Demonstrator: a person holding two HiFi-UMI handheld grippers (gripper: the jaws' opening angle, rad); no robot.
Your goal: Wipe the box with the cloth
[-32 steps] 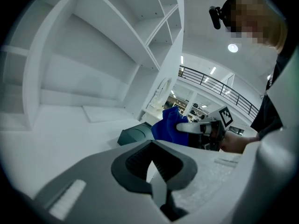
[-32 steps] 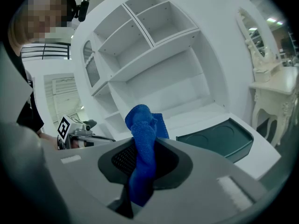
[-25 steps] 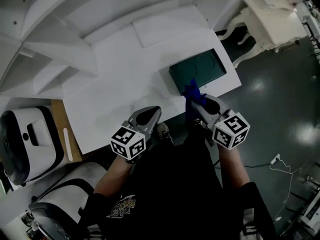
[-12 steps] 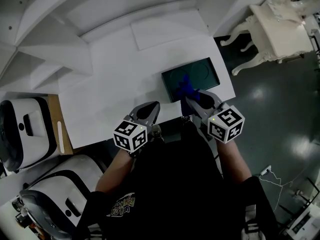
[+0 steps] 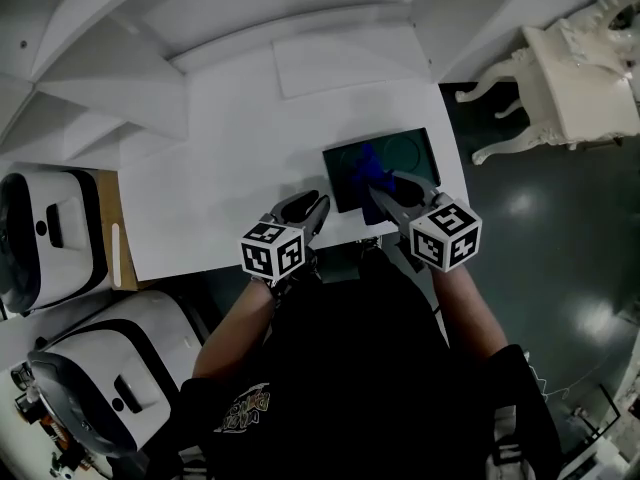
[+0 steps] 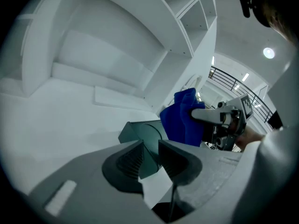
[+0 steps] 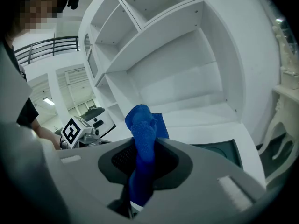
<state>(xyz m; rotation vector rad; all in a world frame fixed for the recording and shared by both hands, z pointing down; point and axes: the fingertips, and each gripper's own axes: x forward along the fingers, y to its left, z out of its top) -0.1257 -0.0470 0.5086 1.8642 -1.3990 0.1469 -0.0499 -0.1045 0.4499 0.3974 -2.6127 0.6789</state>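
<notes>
A flat dark green box (image 5: 395,163) lies at the near right corner of the white table (image 5: 230,178). My right gripper (image 5: 383,190) is shut on a blue cloth (image 5: 364,162), which is bunched over the box's left half. In the right gripper view the cloth (image 7: 142,125) stands up from between the jaws, with the box (image 7: 222,149) low at the right. My left gripper (image 5: 308,211) hovers over the table's near edge just left of the box, shut with nothing in it. From the left gripper (image 6: 150,155) the box (image 6: 139,132) and the cloth (image 6: 184,115) lie just ahead.
White shelving (image 5: 110,78) rises behind and left of the table, and a flat white panel (image 5: 345,60) lies at the table's back. An ornate white side table (image 5: 585,73) stands on the dark floor at the right. White-and-black machines (image 5: 45,233) sit at the left.
My right gripper has carried the cloth from the box's near edge onto its top. The left gripper has come closer to the box's left side.
</notes>
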